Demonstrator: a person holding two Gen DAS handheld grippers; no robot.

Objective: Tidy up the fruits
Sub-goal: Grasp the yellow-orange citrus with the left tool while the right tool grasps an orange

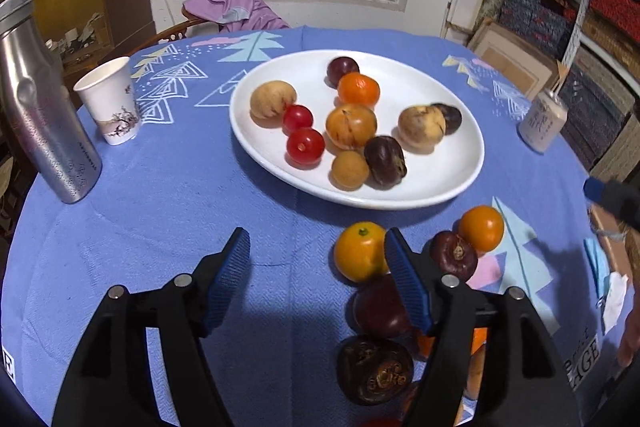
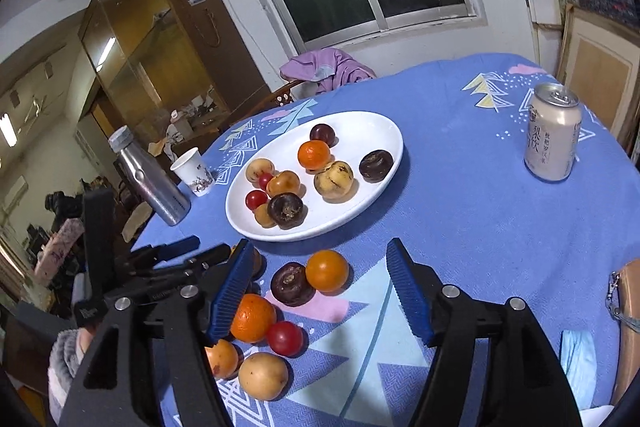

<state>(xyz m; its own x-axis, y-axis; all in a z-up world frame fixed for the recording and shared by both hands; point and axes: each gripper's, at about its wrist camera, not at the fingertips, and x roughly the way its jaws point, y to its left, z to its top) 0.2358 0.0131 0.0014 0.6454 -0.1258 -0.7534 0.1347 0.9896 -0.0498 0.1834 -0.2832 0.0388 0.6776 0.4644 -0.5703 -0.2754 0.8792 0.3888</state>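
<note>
The fruits sit partly on the white plate (image 1: 452, 183) at centre frame and partly loose on the blue-clothed desk (image 1: 168, 211) below it. Your left gripper (image 1: 318, 247) hangs low in the left wrist view, jaws spread on nothing, an orange (image 1: 358, 257) beside its right finger. Your right gripper (image 2: 320, 259) shows jaws spread and empty too.

One white plate (image 1: 448, 187), one paper cup (image 1: 110, 99), one steel bottle (image 1: 44, 131), one drink can (image 2: 552, 135), and two cherry tomatoes (image 1: 305, 146) on the plate.
</note>
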